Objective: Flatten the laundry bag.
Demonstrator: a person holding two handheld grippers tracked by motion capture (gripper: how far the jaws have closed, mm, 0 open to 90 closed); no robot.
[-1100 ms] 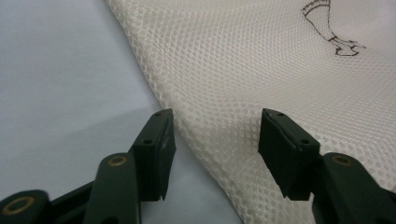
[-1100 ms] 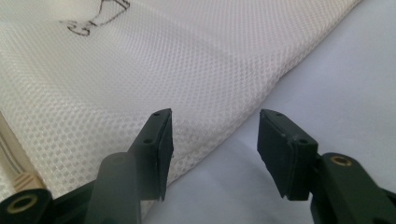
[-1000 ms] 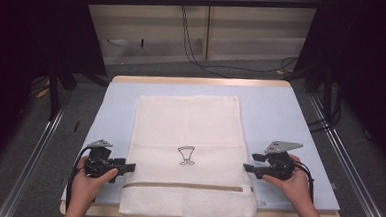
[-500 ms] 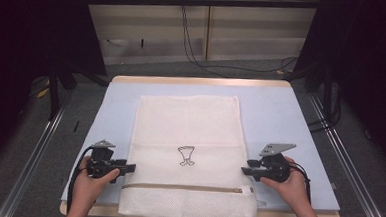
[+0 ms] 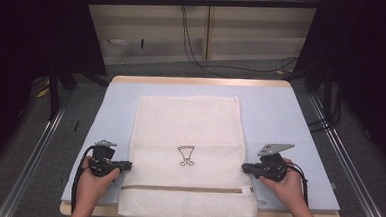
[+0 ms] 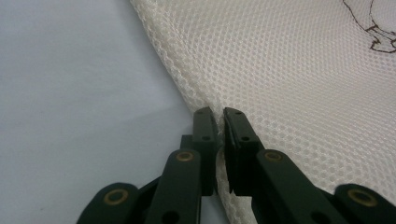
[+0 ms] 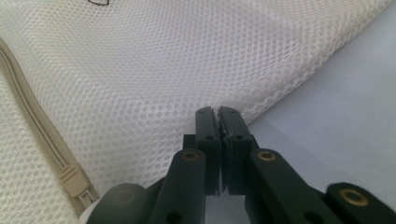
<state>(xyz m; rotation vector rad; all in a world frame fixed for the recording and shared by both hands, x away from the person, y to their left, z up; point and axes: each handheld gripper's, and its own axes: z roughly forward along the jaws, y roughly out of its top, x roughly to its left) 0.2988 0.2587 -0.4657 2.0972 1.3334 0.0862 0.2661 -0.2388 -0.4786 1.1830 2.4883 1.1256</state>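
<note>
Pinching opposite side edges of the white mesh laundry bag [image 5: 186, 153], both claws have just been closing and now clamp the netting: the left claw [image 6: 219, 123] at lower left of the high view, the right claw [image 7: 218, 122] at lower right. Grasping looks done; lifting or folding is still ahead, I judge. Beyond them, the bag lies flat mid-frame on the pale bench [image 5: 281, 113], its zipper [image 5: 177, 189] along the near end.

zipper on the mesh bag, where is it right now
In the high view the zipper runs across the mesh bag near its close edge, just below the line between the left gripper and right gripper.
</note>
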